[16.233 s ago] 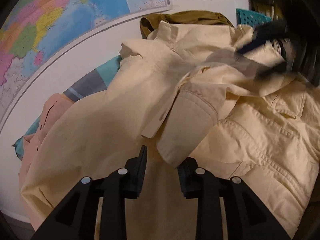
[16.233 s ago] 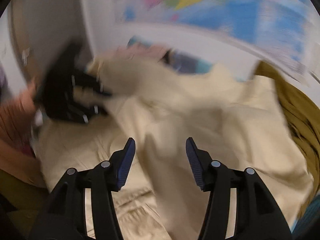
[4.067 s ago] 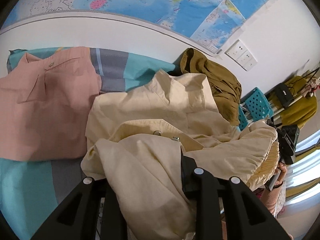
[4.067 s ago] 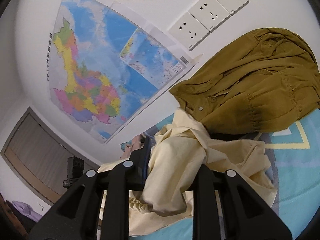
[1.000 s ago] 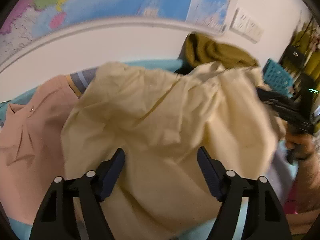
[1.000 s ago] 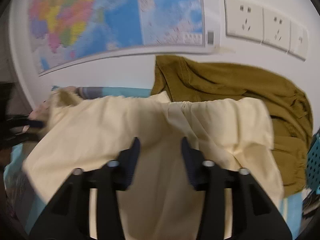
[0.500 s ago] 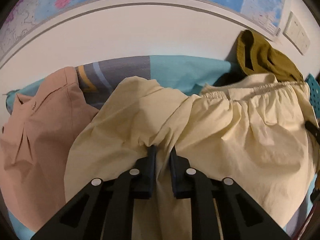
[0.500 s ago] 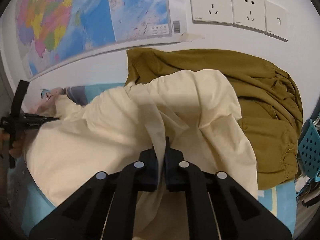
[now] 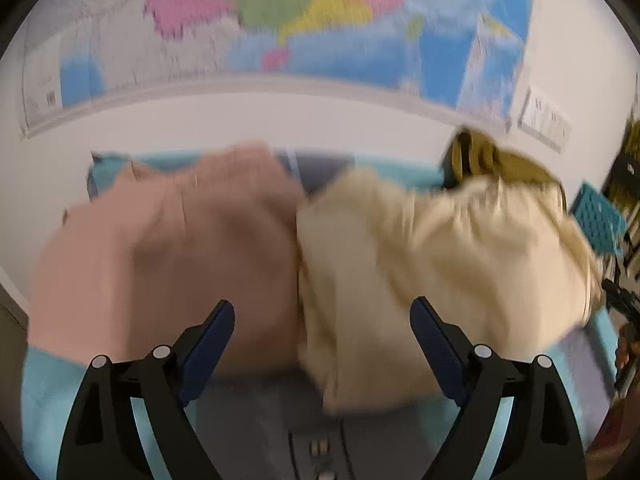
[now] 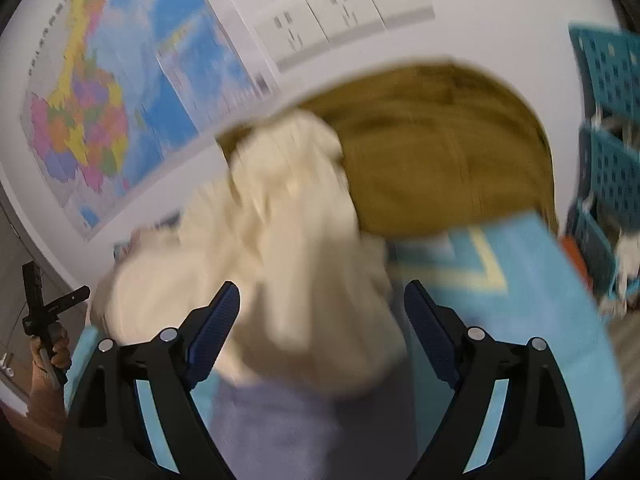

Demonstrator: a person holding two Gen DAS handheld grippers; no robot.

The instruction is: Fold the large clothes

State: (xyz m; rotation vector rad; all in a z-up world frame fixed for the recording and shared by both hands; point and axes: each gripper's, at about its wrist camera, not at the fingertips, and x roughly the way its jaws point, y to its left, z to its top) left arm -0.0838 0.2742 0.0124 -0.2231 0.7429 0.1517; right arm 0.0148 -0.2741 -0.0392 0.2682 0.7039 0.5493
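both our left claw (image 9: 322, 344) and right claw (image 10: 320, 320) are opening, gripping nothing; the cream shirt (image 9: 440, 264) seems bundled, so we should regrasp an edge and flatten it.

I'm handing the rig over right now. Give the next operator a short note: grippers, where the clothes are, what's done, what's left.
Left gripper: jaws opening, nothing gripped.
Right gripper: jaws opening, nothing pinched.
Cream garment lies bundled on the blue cover, beside the pink garment and against the olive garment by the wall.
Done: cream piece looks folded and let go; frames are blurred.
Left: probably the pink and olive pieces.
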